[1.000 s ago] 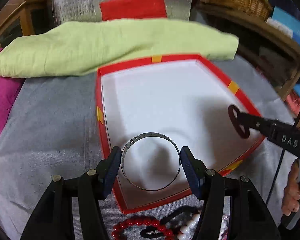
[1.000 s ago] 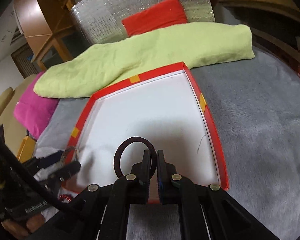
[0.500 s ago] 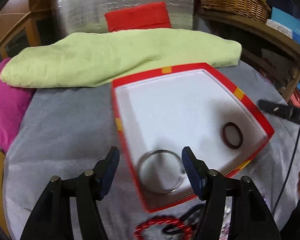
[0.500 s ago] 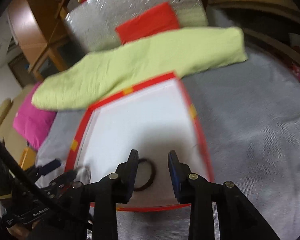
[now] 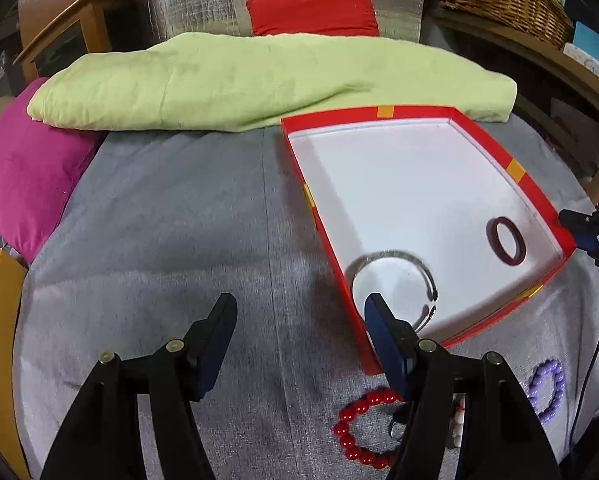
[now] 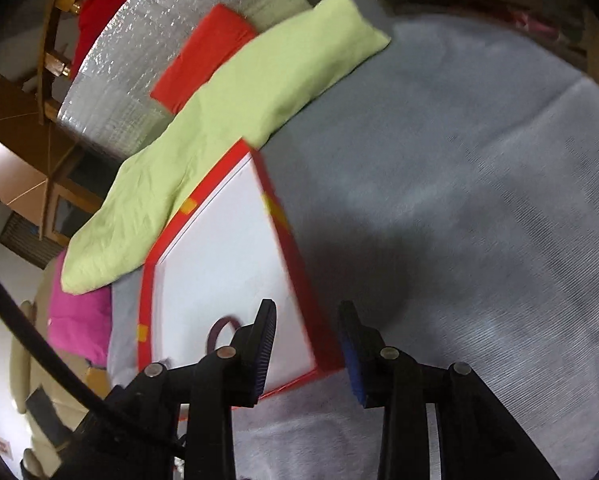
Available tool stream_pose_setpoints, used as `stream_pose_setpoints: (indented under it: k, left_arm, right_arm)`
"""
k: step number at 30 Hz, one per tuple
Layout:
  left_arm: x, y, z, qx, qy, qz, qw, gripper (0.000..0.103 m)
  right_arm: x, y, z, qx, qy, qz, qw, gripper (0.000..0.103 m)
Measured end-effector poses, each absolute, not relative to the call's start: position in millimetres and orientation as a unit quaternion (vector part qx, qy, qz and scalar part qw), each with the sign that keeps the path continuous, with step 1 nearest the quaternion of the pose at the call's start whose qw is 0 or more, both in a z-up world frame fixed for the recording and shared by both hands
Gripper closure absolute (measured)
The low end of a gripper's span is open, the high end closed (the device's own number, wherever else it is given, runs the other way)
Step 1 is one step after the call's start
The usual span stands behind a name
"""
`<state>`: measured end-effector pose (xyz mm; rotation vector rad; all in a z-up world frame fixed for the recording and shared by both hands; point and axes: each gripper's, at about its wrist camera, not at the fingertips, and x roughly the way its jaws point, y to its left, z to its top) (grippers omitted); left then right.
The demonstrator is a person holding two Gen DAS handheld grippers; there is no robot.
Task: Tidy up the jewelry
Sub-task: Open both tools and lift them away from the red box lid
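Two bangles in red tray point(image 5: 515, 168) | silver bangle point(image 5: 393, 284) thin | maroon ring point(image 5: 505, 241) thick

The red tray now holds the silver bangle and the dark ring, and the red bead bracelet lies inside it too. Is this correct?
Not quite. In the left wrist view the red tray holds the silver bangle and the dark ring, but the red bead bracelet lies outside it, on the grey cloth near the tray's front corner.

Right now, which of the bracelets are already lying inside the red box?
Two: the thin silver bangle and the dark maroon ring-shaped bracelet. The red bead bracelet and purple bead bracelet lie outside the red box, on the grey cloth.
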<state>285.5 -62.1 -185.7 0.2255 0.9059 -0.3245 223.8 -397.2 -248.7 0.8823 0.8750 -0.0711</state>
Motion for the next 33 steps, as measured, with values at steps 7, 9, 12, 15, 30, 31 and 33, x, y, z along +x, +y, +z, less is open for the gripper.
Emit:
stream_pose_setpoints:
  k: [7, 9, 12, 15, 30, 31, 33]
  left_arm:
    - [285.1, -51.9, -188.6, 0.110, 0.440, -0.150, 0.879, 0.036]
    - [284.5, -48.2, -190.4, 0.110, 0.442, -0.147, 0.878, 0.036]
    - [284.2, -42.6, -192.5, 0.108, 0.444, -0.147, 0.877, 0.036]
    - [282.8, -38.3, -192.6, 0.112, 0.441, -0.149, 0.878, 0.036]
    - [222.4, -13.5, -189.2, 0.109, 0.436, -0.189, 0.873, 0.036]
    - [221.1, -14.8, -190.9, 0.108, 0.438, -0.194, 0.871, 0.036]
    - [219.6, -20.4, -194.3, 0.112, 0.441, -0.204, 0.867, 0.039]
  right_arm:
    - [229.9, -378.2, -246.3, 0.397, 0.414, -0.036, 0.818, 0.067]
    - [230.7, -374.4, -246.0, 0.393, 0.417, -0.032, 0.819, 0.066]
    - [228.1, -371.6, -244.1, 0.390, 0.423, -0.016, 0.818, 0.066]
    - [224.7, -368.4, -241.0, 0.377, 0.425, -0.017, 0.823, 0.067]
    - [165.2, -333.5, -216.4, 0.227, 0.476, 0.065, 0.847, 0.067]
    - [163.6, -328.2, -216.4, 0.216, 0.479, 0.072, 0.848, 0.067]
    - [157.5, -315.7, -217.1, 0.191, 0.484, 0.088, 0.850, 0.067]
